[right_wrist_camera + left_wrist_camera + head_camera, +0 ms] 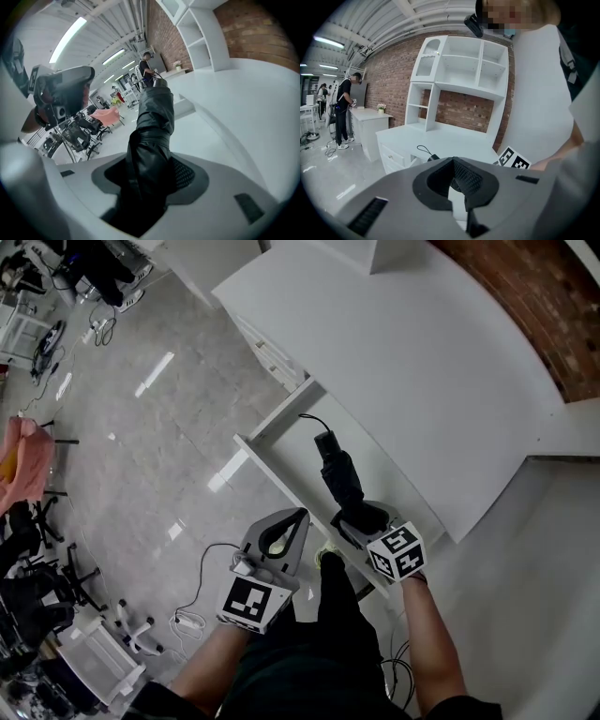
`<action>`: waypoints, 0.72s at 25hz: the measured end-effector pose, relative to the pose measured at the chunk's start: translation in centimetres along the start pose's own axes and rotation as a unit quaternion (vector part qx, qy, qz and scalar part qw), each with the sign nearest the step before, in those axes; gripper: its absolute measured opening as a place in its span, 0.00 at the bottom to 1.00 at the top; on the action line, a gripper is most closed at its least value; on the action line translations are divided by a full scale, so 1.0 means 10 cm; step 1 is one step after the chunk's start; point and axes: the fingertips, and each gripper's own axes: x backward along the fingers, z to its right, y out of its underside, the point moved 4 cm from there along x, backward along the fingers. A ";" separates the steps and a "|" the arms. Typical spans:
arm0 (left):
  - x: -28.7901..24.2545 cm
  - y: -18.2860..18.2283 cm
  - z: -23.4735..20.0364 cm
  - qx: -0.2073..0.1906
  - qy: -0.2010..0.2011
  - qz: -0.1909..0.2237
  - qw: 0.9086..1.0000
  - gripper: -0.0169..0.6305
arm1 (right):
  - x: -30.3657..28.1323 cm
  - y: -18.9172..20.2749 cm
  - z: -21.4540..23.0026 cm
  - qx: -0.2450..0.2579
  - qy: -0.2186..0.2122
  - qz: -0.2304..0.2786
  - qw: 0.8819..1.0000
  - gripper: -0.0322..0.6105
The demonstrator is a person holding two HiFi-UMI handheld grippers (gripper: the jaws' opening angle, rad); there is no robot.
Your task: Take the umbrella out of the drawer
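While the right claw [150, 176] stands clamped on the soft folded canopy of the black umbrella [337, 470], the rest of the umbrella juts forward from its jaws, with the wrist strap [309, 418] at the far end. The open drawer [272, 470] of the white desk [422, 362] lies below and ahead of that claw, and the umbrella appears raised over it. The lift probably goes best straight up until the far, strapped end clears the drawer's walls and the desk edge beside it, before any swing away. The grip sits near one end on slippery fabric, so the long free length may droop or twist; a firm, steady clamp matters. Just to the left, the left claw [292, 521] hangs with jaws together on nothing, best kept clear of the strap.
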 end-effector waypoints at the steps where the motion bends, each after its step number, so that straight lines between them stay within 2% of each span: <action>1: 0.02 -0.04 -0.01 -0.002 0.001 0.004 1.000 0.04 | 0.05 -0.07 -0.03 -0.003 0.002 0.016 1.000 0.39; 5: 0.10 -0.27 -0.03 -0.016 0.012 0.031 0.999 0.04 | 0.32 -0.49 -0.12 -0.015 0.015 0.096 0.995 0.39; 10: 0.22 -0.63 0.05 -0.017 0.024 0.056 0.998 0.04 | 0.84 -0.94 -0.27 -0.025 0.029 0.181 0.983 0.40; 18: 0.38 -1.11 0.20 -0.025 0.047 0.084 0.995 0.04 | 1.51 -1.47 -0.57 0.003 0.066 0.266 0.962 0.40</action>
